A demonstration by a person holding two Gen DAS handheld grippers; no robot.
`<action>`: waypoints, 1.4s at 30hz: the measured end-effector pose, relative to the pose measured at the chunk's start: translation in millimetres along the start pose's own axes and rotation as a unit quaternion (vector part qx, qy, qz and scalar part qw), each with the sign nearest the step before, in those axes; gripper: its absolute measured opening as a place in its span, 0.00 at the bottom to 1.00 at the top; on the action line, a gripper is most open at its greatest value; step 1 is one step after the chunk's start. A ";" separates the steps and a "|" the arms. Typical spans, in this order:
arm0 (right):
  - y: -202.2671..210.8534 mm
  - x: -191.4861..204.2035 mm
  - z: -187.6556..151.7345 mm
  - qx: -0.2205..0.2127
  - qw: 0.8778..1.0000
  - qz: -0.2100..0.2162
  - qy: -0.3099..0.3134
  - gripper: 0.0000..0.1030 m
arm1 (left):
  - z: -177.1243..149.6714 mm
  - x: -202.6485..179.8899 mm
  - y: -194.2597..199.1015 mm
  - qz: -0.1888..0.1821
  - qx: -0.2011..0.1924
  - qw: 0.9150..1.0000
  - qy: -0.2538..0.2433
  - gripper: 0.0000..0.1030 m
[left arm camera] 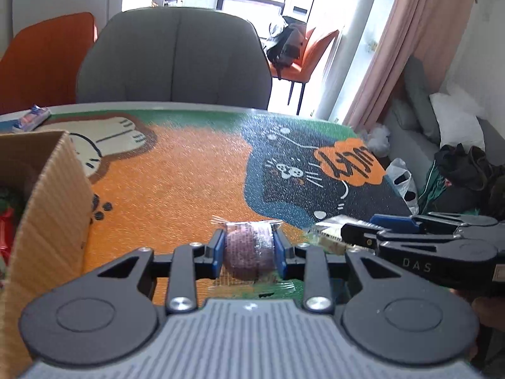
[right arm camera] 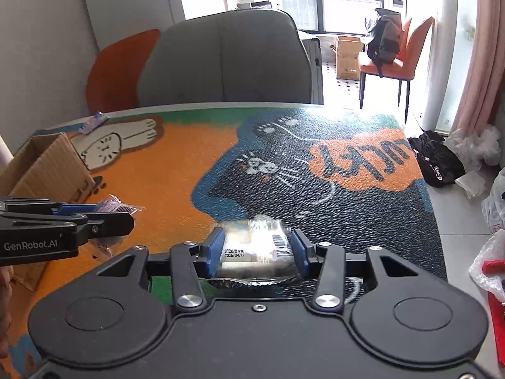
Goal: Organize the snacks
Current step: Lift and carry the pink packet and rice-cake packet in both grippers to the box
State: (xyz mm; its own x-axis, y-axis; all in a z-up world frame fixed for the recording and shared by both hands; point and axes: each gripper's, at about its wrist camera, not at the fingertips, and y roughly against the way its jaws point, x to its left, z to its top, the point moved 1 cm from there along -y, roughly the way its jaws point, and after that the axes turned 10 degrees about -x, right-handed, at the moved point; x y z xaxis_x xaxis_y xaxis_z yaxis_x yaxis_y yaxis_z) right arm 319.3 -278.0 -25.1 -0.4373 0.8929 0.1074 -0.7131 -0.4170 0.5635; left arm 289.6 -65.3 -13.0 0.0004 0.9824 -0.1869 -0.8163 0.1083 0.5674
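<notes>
Between left gripper (left arm camera: pixel 249 249) pads: purple snack (left arm camera: pixel 249 248).

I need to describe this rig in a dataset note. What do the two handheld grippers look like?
Both look alike. The left gripper and right gripper have matte black linkage arms with silver screws, round black pivot housings and blue pads on the jaws. Seen side-on, the left's body reads "GenRobot.AI" in white, the right's "DAS". The left's top plate is ribbed grey. No cables show.

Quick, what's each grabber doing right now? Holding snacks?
Left hand-held gripper: closed on a purple wrapped snack.
Right hand-held gripper: closed on a clear-wrapped snack pack.
</notes>
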 end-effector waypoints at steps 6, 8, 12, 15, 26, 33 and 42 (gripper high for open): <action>0.0 15.4 -9.6 0.020 1.000 -0.008 0.008 0.42 | -5.8 10.2 10.0 -0.007 0.004 1.000 -0.001 0.30; -1.9 16.8 -15.1 0.034 0.999 -0.012 0.003 0.43 | -9.4 12.8 9.7 -0.009 0.010 1.000 0.001 0.30; -5.2 19.2 -23.2 0.047 0.998 -0.032 0.005 0.66 | -18.7 16.2 6.9 -0.013 0.021 1.000 0.003 0.30; -7.2 21.2 -28.1 0.052 0.998 -0.039 0.008 0.73 | -25.4 17.7 3.6 -0.015 0.031 0.999 0.006 0.30; -9.6 27.9 -28.7 0.045 0.998 -0.041 0.033 0.44 | -22.1 22.2 13.0 -0.013 0.018 1.000 0.014 0.30; 11.8 38.9 -10.3 0.010 0.999 -0.017 0.025 0.43 | -6.9 25.9 30.0 -0.012 -0.008 1.000 0.016 0.30; 27.9 75.2 26.2 -0.029 0.999 0.028 0.034 0.43 | 14.7 41.4 58.7 -0.002 -0.041 0.999 0.016 0.30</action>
State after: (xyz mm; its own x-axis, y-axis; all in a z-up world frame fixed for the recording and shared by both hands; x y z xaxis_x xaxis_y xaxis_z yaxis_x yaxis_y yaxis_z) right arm 280.9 -218.1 20.1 -0.5123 0.8551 0.0798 -0.7161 -0.4767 0.5099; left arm 250.2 -16.1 24.3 -0.0148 0.9764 -0.2155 -0.8605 0.0973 0.5000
